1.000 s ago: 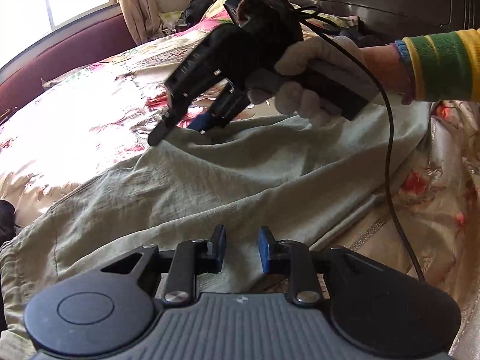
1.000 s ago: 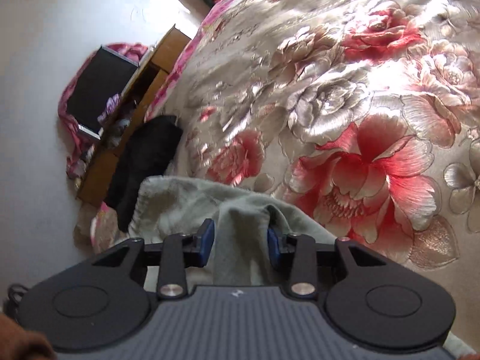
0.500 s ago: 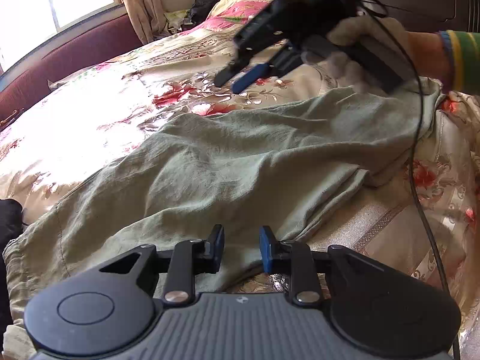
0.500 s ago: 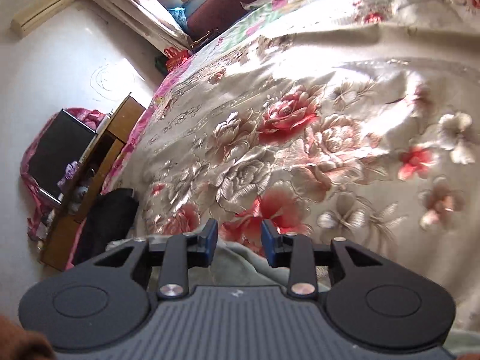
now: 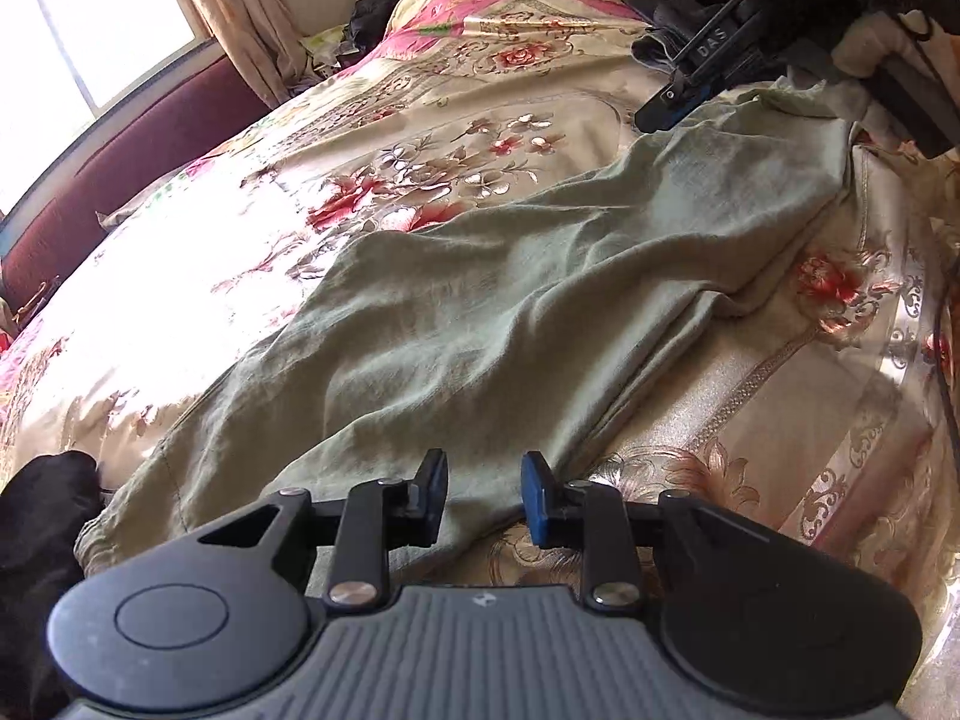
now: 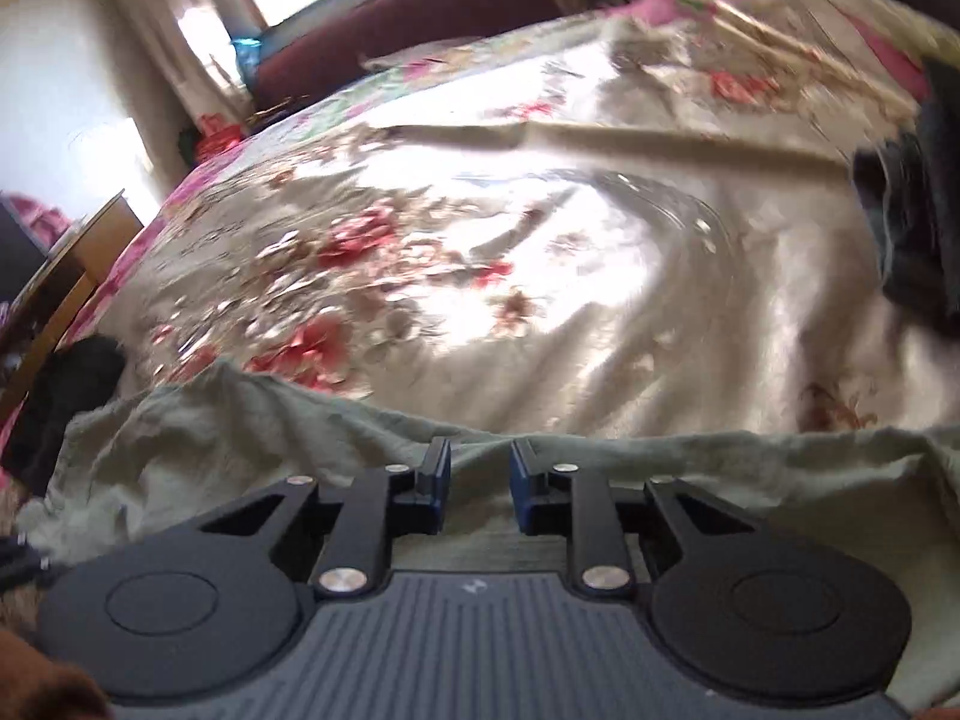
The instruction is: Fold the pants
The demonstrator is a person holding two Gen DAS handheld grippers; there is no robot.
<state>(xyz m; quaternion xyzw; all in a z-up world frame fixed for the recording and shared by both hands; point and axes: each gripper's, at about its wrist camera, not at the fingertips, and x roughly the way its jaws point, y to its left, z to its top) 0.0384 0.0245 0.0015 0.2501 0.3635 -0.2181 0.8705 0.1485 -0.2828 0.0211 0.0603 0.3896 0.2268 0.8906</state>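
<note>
Pale green pants (image 5: 480, 312) lie spread along the flowered bedspread (image 5: 420, 120), wrinkled, one end near me and the other far right. My left gripper (image 5: 483, 492) hovers over the near edge, open, with cloth below the gap and nothing pinched. At the pants' far end my right gripper (image 5: 660, 108) is held by a white-gloved hand (image 5: 864, 45). In the right wrist view my right gripper (image 6: 474, 474) sits over the pants' (image 6: 240, 450) upper edge. Its jaws are closing, and the pads do not press on cloth.
A black garment (image 5: 42, 516) lies at the bed's near left corner. Dark clothes (image 6: 918, 228) are piled by the headboard. A cable (image 5: 948, 360) hangs at the right edge. A wooden cabinet (image 6: 60, 276) stands beside the bed, and a window with curtains (image 5: 228, 12) lies beyond it.
The right gripper has travelled from the middle of the pants to their far end, and its jaws have narrowed. The left gripper has stayed put over the near edge.
</note>
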